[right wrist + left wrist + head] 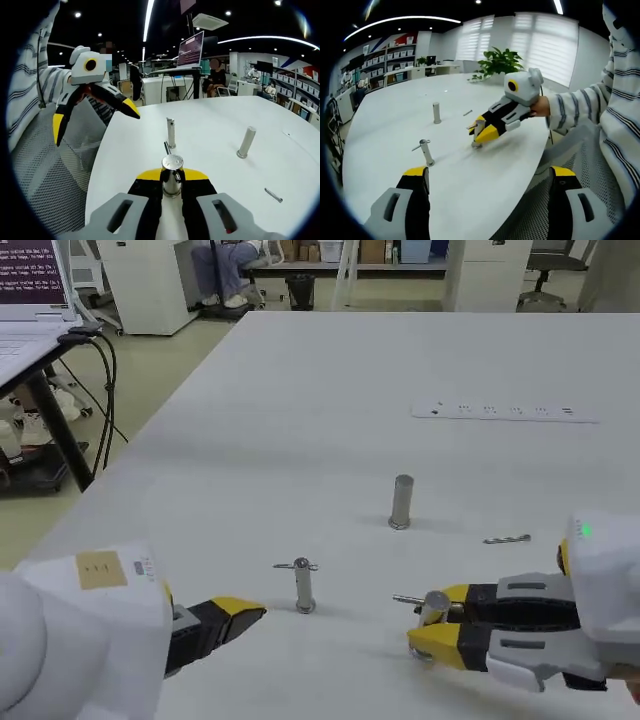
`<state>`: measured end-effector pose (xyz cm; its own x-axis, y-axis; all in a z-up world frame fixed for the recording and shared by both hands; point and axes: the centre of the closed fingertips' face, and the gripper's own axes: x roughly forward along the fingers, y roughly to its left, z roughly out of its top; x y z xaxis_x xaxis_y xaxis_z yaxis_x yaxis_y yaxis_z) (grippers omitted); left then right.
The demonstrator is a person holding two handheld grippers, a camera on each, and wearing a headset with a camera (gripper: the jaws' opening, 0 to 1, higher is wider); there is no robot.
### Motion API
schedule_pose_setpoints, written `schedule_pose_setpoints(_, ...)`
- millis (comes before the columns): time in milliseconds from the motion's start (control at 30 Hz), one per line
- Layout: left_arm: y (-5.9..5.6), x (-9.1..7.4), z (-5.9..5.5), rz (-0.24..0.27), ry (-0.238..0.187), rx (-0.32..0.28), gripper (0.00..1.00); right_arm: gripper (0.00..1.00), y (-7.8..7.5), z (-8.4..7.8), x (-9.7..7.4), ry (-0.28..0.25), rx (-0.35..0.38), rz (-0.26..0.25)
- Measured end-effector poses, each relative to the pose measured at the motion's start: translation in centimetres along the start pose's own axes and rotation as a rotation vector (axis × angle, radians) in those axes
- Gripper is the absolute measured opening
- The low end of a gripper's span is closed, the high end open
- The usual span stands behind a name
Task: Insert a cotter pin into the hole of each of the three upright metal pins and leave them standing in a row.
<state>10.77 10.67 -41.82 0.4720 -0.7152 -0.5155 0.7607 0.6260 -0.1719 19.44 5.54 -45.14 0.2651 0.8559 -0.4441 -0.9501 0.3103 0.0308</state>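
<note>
Three metal pins stand on the white table [330,420]. My right gripper [432,620] is shut on the nearest pin [435,605], which has a cotter pin [405,599] sticking out of its side. That held pin [172,175] sits between the yellow jaws of the right gripper [172,181]. The middle pin [304,586] stands free with a cotter pin [296,565] through its top. The far pin [402,502] stands bare. A loose cotter pin [507,538] lies to its right. My left gripper [238,614] hovers open near the middle pin [426,152], nothing between its jaws.
A white power strip [505,412] lies across the far right of the table. A laptop [30,300] on a stand with hanging cables is off the table's left edge. A person's striped sleeve [600,110] is at the table's near edge.
</note>
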Motion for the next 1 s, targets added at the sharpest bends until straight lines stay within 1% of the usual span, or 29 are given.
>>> schedule_pose_setpoints(100,-0.2,0.1,-0.1,-0.002,0.005,-0.002,0.99,0.08,-0.7,0.3,0.7,0.009,-0.01,-0.013)
schedule_pose_setpoints(200,-0.1,0.1,0.0,0.004,-0.001,0.001,0.99,0.08,-1.2,0.2,1.4,0.015,0.0,-0.019)
schedule_pose_setpoints(300,-0.1,0.0,0.2,0.005,-0.013,0.004,0.99,0.08,-1.3,0.0,1.9,0.025,-0.005,-0.017)
schedule_pose_setpoints(367,-0.2,0.0,0.2,0.003,-0.011,-0.001,0.99,0.08,-1.4,-0.1,2.2,0.028,-0.002,-0.012)
schedule_pose_setpoints(733,-0.2,0.2,-0.5,-0.005,0.028,0.003,0.99,0.08,-1.9,0.0,2.9,0.031,-0.002,-0.007)
schedule_pose_setpoints(1000,-0.4,0.2,-0.3,-0.009,0.018,0.004,0.98,0.09,-2.3,0.0,3.1,0.028,0.005,-0.005)
